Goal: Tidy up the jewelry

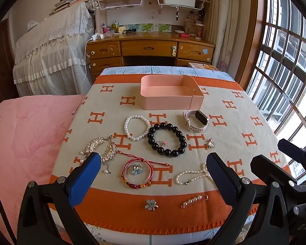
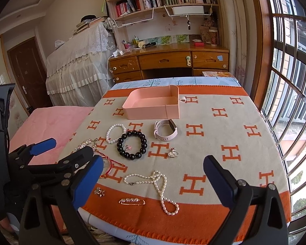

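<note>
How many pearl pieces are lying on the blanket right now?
4: a white pearl bracelet beside the black bead bracelet, a long pearl necklace near the front, a pearl pin on the orange border, and pearl drops on the hair comb.

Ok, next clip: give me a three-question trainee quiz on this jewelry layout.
1. True or false: the pink box already holds jewelry.
2. What lies inside the black bead bracelet? A) a ring B) a brooch C) a watch
3. Which item lies nearest the box?

Key: 1. False, nothing shows inside it. 2. A, a small ring. 3. The watch, just in front of its right end.

Both the left gripper and right gripper hover open.
</note>
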